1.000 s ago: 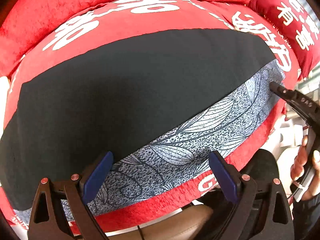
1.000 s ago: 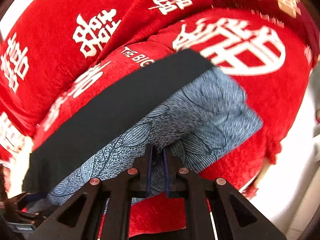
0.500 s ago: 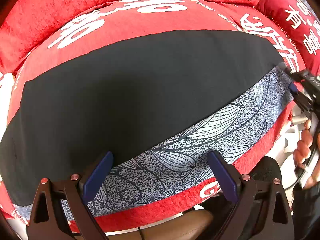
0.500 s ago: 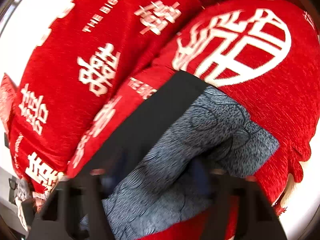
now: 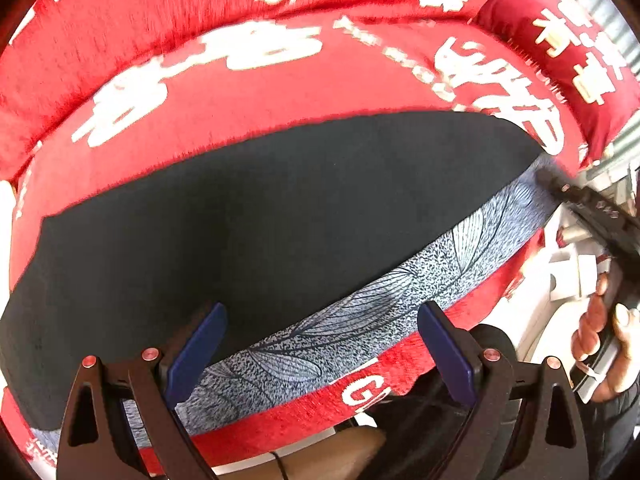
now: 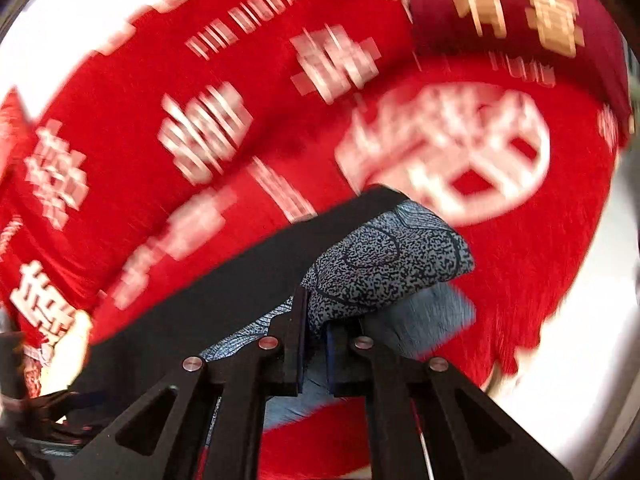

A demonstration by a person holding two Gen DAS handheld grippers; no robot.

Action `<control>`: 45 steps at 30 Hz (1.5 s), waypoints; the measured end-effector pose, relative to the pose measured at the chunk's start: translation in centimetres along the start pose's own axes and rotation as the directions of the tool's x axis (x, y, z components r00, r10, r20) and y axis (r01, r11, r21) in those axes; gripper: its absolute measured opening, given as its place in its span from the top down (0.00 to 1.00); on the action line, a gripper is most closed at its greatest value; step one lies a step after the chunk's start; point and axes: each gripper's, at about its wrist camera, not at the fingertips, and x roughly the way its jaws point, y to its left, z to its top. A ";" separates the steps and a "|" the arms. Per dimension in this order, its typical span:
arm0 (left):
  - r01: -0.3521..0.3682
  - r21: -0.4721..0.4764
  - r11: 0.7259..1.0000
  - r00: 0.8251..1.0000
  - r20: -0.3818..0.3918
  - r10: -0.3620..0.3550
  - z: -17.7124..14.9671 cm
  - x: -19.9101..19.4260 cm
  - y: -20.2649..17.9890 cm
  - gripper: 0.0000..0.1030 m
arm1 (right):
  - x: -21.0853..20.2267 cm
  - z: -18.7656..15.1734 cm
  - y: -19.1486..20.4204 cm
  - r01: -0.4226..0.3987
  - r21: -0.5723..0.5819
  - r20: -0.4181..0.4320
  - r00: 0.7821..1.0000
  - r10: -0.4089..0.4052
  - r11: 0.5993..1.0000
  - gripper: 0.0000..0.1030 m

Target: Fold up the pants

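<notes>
The pants [image 5: 280, 220] lie flat across the red cover [image 5: 200, 80], reaching in the left wrist view from about 8 o'clock at the left edge to about 2 o'clock at the right. Their large upper face is plain black. Along the near edge runs a grey band with a dark leaf print [image 5: 400, 300], which curves from 7 o'clock up to 3 o'clock.

In the right wrist view one corner of this printed cloth [image 6: 384, 264] is lifted from the cover and folded upward, so that its speckled side faces the camera. The right gripper [image 6: 314, 344] holds it: the two fingers stand narrow and the cloth is pinched between the blue pads. The corner stands above the gripper toward 12 o'clock, and the flat cloth below it is blurred, so how far the fold goes I cannot say with certainty.

The left gripper [image 5: 320, 356] hangs over the near edge of the pants at 6 o'clock with its fingers wide apart; nothing is between the blue pads.

At 3 o'clock in the left wrist view a person's hand [image 5: 608, 344] holds the black handle of the other tool.

The cover carries large white characters, and a darker red cushion [image 5: 568, 52] lies at 1 o'clock.
</notes>
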 end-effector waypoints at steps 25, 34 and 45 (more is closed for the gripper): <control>-0.176 -0.255 0.951 0.980 0.048 0.194 3.0 1.1 1.2 0.04 | 0.4 3.0 7.2 0.085 -0.435 0.051 0.996 -0.070 0.896 0.25; -0.255 -0.370 0.893 0.963 -0.010 0.270 0.9 2.1 7.8 0.04 | 6.5 -1.6 14.2 0.047 -0.636 -0.069 0.991 -0.118 0.770 0.22; -0.325 -0.453 0.830 0.937 -0.038 0.346 -3.3 -0.5 16.2 0.04 | 4.9 2.3 5.5 0.249 -0.428 -0.016 0.959 -0.283 0.869 0.08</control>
